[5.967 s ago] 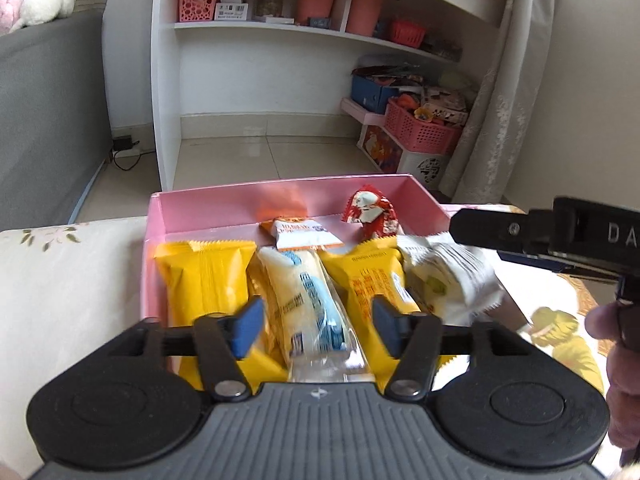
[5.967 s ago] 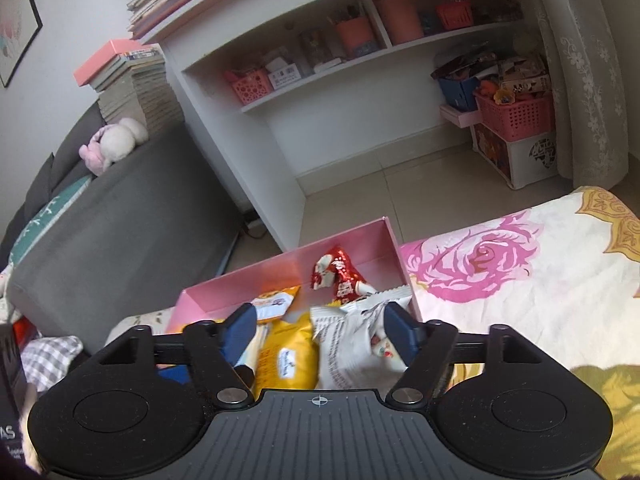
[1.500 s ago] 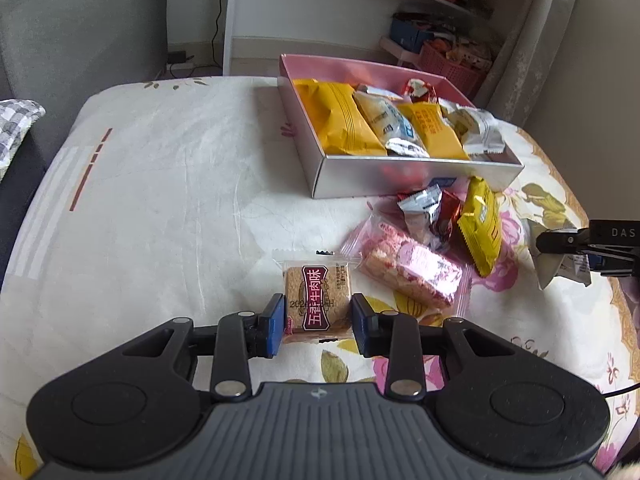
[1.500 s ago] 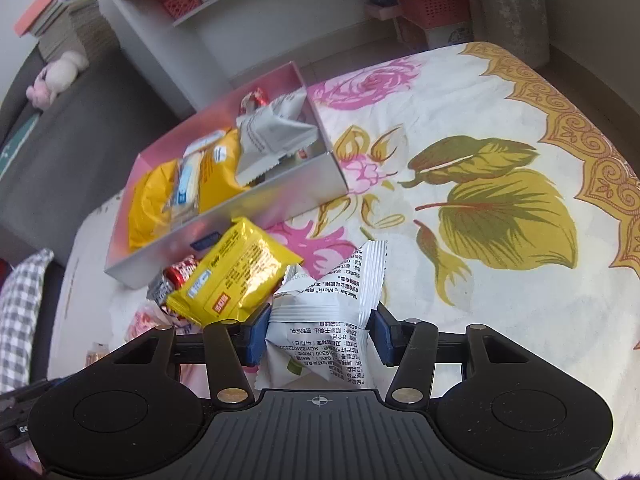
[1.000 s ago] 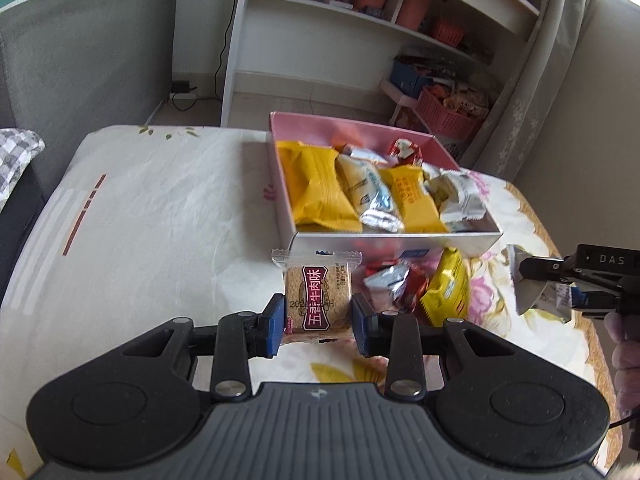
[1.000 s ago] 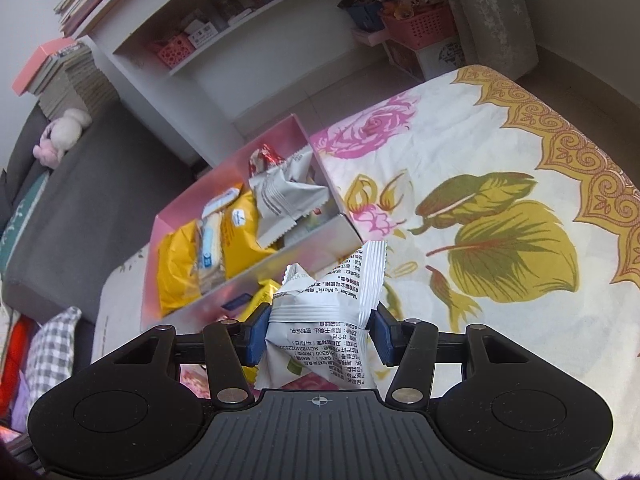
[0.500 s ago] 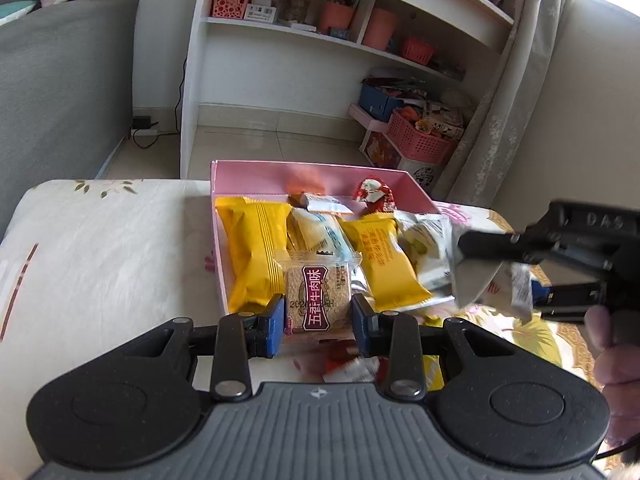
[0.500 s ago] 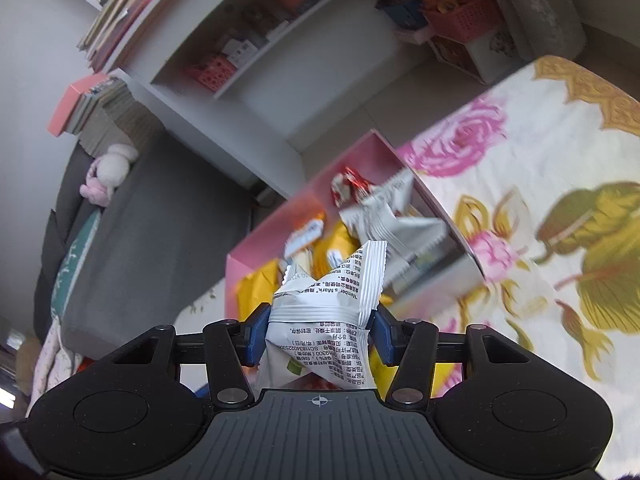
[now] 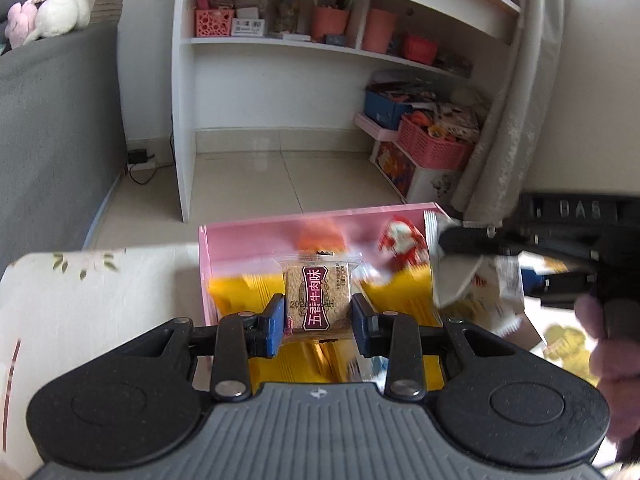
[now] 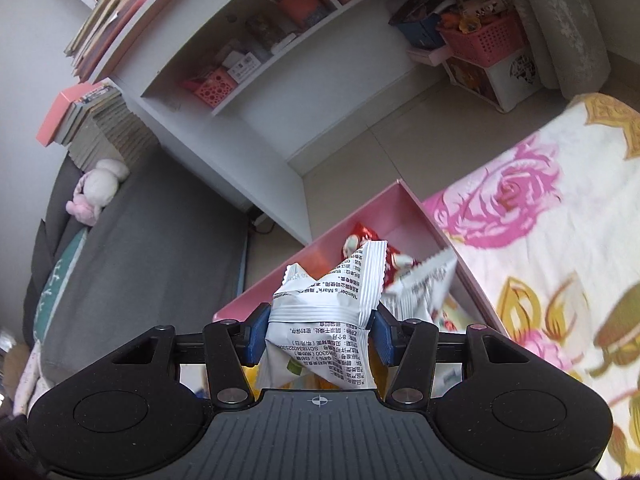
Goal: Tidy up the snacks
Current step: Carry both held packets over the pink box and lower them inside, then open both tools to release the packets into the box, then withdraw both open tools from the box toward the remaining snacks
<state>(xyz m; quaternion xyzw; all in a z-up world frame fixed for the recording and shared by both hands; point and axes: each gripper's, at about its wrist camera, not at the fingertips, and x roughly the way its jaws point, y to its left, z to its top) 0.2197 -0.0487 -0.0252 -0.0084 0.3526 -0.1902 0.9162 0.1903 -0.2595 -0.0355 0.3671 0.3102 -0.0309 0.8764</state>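
Note:
My left gripper [image 9: 318,328] is shut on a clear-wrapped cracker packet [image 9: 318,298] with a maroon label, held above the pink box [image 9: 256,232]. Yellow packets [image 9: 240,292] and a red-and-white snack [image 9: 402,242] lie in the box. My right gripper [image 10: 320,338] is shut on a white snack packet [image 10: 328,316] with black print, hanging over the same pink box [image 10: 404,204]. In the left wrist view that right gripper [image 9: 480,268] comes in from the right over the box's right end, with a hand [image 9: 616,344] behind it.
The box sits on a table with a floral cloth [image 10: 532,216]. Beyond it are a tiled floor, a white shelf unit [image 9: 280,44] with pink baskets, and a grey sofa [image 9: 52,128] on the left. A curtain [image 9: 516,92] hangs at the right.
Both grippers have moved forward with their packets, from over the loose snacks on the cloth to above the pink box. The right gripper has closed in on the box's right end.

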